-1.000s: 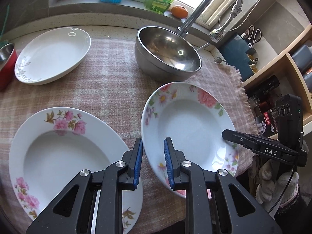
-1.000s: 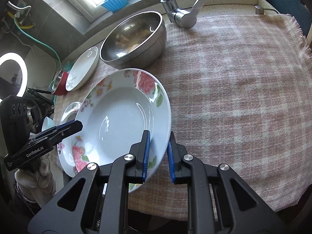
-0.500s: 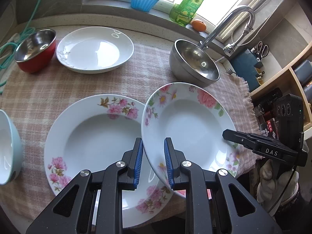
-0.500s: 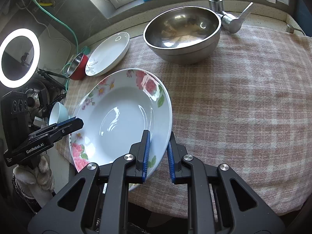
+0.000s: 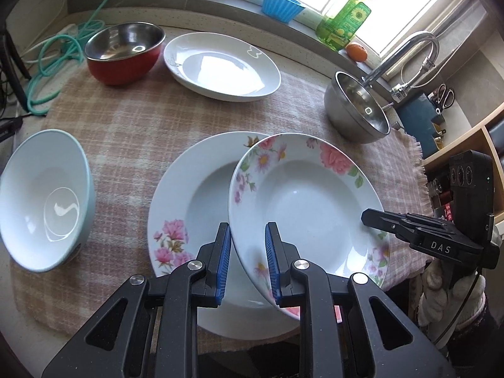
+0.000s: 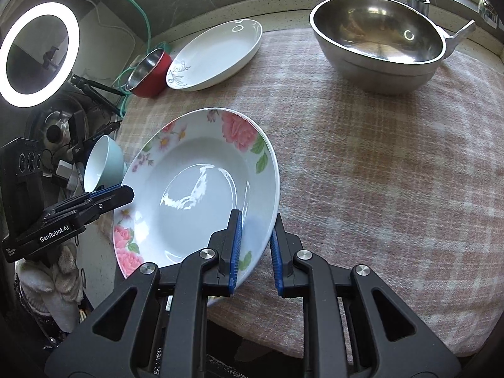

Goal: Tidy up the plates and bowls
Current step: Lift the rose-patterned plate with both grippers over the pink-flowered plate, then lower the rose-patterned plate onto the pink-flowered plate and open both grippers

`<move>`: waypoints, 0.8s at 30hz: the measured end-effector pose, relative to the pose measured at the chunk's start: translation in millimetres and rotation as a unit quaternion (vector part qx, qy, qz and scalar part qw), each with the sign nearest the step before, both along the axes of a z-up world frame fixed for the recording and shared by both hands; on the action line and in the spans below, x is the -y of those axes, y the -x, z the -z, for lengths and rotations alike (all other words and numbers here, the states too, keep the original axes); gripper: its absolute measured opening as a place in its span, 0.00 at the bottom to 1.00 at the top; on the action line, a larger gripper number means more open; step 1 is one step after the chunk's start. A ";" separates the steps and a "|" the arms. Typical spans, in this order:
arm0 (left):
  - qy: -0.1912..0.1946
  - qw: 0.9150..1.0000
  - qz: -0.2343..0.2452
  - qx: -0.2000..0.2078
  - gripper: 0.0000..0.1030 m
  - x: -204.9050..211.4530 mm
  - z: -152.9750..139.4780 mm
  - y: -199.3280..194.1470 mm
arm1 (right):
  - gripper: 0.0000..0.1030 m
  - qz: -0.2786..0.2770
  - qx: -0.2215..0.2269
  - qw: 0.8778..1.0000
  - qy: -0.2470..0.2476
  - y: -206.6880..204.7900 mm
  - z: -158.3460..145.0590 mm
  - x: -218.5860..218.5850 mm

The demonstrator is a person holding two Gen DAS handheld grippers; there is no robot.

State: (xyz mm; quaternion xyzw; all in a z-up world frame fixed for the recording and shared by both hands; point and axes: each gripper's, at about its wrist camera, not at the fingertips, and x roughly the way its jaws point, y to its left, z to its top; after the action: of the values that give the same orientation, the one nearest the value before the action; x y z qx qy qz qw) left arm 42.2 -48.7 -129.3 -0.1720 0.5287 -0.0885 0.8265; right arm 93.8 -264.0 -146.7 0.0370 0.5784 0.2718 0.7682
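1. My left gripper [image 5: 245, 260] is clamped on the near rim of the rose plate [image 5: 308, 201].
2. My right gripper [image 6: 255, 250] is clamped on the other side of the same plate.
3. The rose plate is up in the air, tipped, over part of the second flower plate [image 5: 195, 201].
4. That second plate lies flat on the checked cloth [image 5: 132, 126].
5. A pale blue bowl [image 5: 44, 201] sits to its left.
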 end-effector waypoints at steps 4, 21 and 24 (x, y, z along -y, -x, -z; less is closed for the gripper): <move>-0.006 1.000 -0.009 -0.005 0.19 -9.8 3.9 4.2 | 0.18 -0.012 -0.003 1.000 0.004 1.3 4.9 -15.7; -0.015 0.999 -0.025 -0.017 0.19 -31.3 15.1 5.6 | 0.19 -0.038 -0.007 0.999 0.024 3.1 15.9 -47.3; -0.016 0.999 -0.025 -0.020 0.19 -30.3 17.1 4.4 | 0.19 -0.043 -0.002 0.999 0.032 4.0 15.2 -50.5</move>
State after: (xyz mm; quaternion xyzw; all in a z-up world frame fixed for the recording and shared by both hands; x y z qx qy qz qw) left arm 37.8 -18.4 -146.3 -0.1738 0.5422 -0.0563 0.8202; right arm 89.8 -213.5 -161.9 -0.0124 0.5892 0.2858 0.7556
